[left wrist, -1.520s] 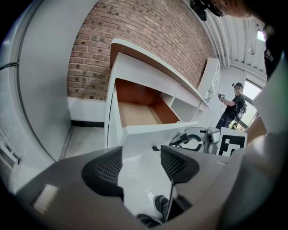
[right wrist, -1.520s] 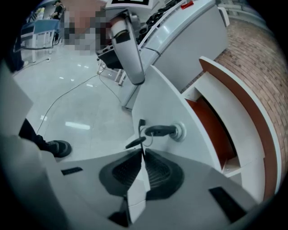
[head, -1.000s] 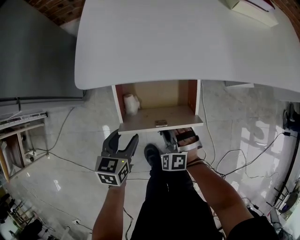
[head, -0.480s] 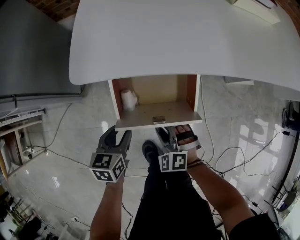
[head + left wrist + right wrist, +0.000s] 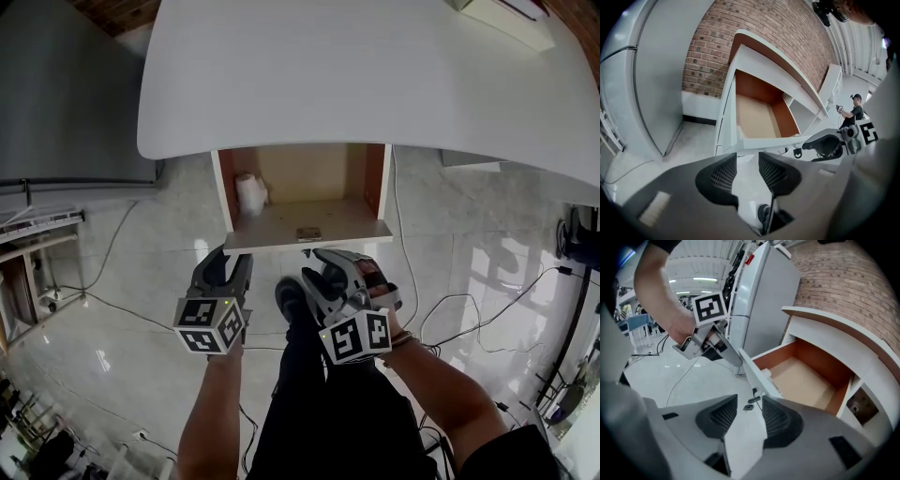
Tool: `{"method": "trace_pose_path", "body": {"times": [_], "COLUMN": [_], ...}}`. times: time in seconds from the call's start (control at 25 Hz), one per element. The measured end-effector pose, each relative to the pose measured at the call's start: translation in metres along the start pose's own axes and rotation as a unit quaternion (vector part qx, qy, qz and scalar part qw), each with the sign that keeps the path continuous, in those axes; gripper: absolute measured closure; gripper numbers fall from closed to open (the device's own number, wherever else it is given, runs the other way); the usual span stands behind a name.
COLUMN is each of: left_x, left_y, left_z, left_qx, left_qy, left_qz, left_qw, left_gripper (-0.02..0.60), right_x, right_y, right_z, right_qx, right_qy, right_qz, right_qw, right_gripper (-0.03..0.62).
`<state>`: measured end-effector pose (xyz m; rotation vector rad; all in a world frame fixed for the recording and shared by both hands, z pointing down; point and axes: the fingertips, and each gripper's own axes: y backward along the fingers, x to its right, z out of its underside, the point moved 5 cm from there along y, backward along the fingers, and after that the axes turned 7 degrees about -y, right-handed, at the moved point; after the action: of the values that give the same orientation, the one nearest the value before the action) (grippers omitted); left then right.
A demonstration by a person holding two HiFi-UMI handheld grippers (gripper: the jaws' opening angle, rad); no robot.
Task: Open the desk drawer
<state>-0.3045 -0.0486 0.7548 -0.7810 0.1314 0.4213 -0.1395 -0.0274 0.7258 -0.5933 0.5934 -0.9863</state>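
Bright, even indoor lighting in all 3 views. The white surface (image 5: 375,75) reads almost blown out; the drawer (image 5: 309,178) beneath it sits in soft shadow. The polished floor (image 5: 497,272) carries pale window-shaped glare, and ceiling strip lights (image 5: 698,280) show in the right gripper view. Fisheye bending and dark vignetted corners mark both gripper views, whose nearest foreground is soft.

My head camera looked steeply down from well above, past the desk top (image 5: 375,75), onto the open drawer (image 5: 328,211). My left gripper (image 5: 230,262) and right gripper (image 5: 328,262) each carried a camera close behind its closing, empty jaws — facing the drawer's front from either side, so all three views shared that drawer.
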Motion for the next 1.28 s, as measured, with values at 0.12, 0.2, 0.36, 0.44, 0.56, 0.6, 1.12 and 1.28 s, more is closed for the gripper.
{"method": "trace_pose_path", "body": {"times": [0.12, 0.2, 0.36, 0.44, 0.56, 0.6, 1.12, 1.28], "left_x": [0.004, 0.009, 0.023, 0.034, 0.053, 0.06, 0.107, 0.117], "left_y": [0.006, 0.016, 0.053, 0.078, 0.114, 0.125, 0.21, 0.226], "left_z": [-0.001, -0.002, -0.018, -0.038, -0.074, -0.086, -0.191, -0.218], "left_qx": [-0.004, -0.014, -0.03, -0.024, -0.007, 0.001, 0.068, 0.096], "left_qy": [0.0, -0.011, -0.031, -0.032, -0.052, -0.058, -0.133, -0.164], "left_qz": [-0.005, -0.011, -0.027, -0.024, -0.017, -0.014, 0.04, 0.048], "left_qw": [1.0, 0.9998, 0.9987, 0.9989, 0.9985, 0.9982, 0.988, 0.9806], "left_gripper": [0.428, 0.428, 0.43, 0.433, 0.433, 0.434, 0.499, 0.511], "right_x": [0.006, 0.008, 0.01, 0.009, 0.007, 0.006, 0.045, 0.05], "right_y": [0.018, 0.031, 0.068, 0.09, 0.12, 0.131, 0.222, 0.245], "right_z": [-0.01, -0.017, -0.046, -0.069, -0.101, -0.11, -0.162, -0.179], "right_qx": [0.002, -0.002, -0.011, -0.003, 0.004, 0.003, 0.022, 0.035], "right_qy": [-0.01, -0.019, -0.036, -0.055, -0.079, -0.077, -0.152, -0.147], "right_qz": [0.001, -0.004, -0.011, -0.016, -0.025, -0.028, 0.021, 0.038], "right_qw": [1.0, 1.0, 0.999, 0.998, 0.997, 0.997, 0.988, 0.988], "right_gripper": [0.427, 0.428, 0.441, 0.462, 0.49, 0.501, 0.543, 0.545]}}
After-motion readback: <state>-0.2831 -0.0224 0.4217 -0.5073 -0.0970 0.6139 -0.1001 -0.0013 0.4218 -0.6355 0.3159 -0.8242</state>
